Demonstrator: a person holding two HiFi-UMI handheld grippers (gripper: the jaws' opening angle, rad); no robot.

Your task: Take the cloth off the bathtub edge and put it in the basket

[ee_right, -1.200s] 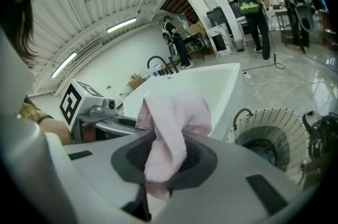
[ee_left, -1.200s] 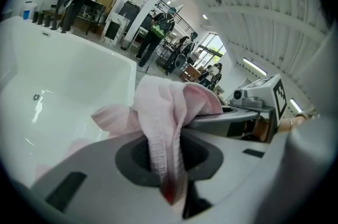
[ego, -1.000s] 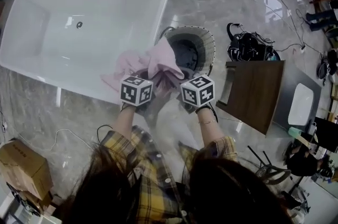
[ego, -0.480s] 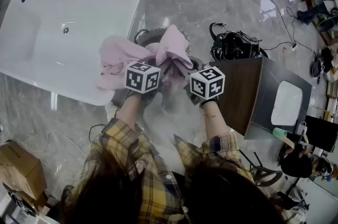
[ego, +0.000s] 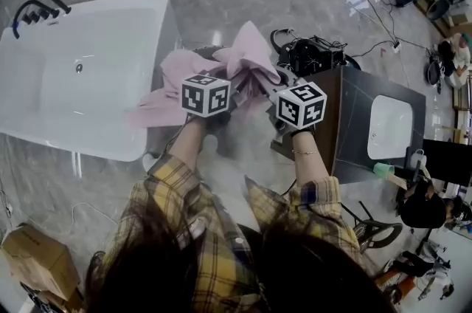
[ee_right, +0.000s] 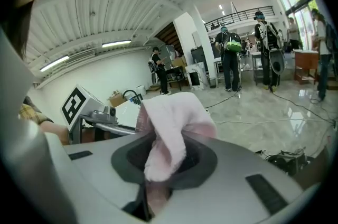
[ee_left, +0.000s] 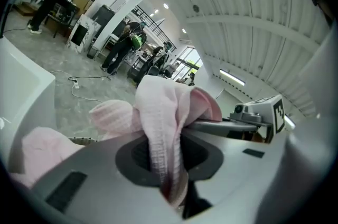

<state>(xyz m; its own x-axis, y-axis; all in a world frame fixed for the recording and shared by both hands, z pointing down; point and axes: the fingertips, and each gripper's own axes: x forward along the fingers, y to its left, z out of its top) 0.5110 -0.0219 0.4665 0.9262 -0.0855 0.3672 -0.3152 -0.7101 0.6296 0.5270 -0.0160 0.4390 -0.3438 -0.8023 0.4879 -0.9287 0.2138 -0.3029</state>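
Observation:
Both grippers hold the pink cloth point(ego: 247, 64) up between them, bunched, with a loose tail drooping left over the corner of the white bathtub point(ego: 74, 75). My left gripper point(ego: 225, 99) is shut on one fold; the left gripper view shows the cloth point(ee_left: 163, 122) pinched in the left gripper point(ee_left: 170, 175). My right gripper point(ego: 284, 96) is shut on another fold, and the right gripper view shows the cloth point(ee_right: 169, 128) rising from the right gripper point(ee_right: 156, 175). Both sets of jaws tilt upward. The basket lies under the cloth, almost wholly hidden.
A black faucet point(ego: 37, 9) sits at the tub's far end. Right of the cloth stand a dark cabinet point(ego: 354, 119) with a white basin point(ego: 389, 127) and a tangle of black cables point(ego: 313, 53). A cardboard box point(ego: 37, 260) lies at bottom left. People stand far off.
The cloth has come further off the tub edge, carried right and higher by both grippers. It now covers the basket that showed a second ago. Both grips are unchanged.

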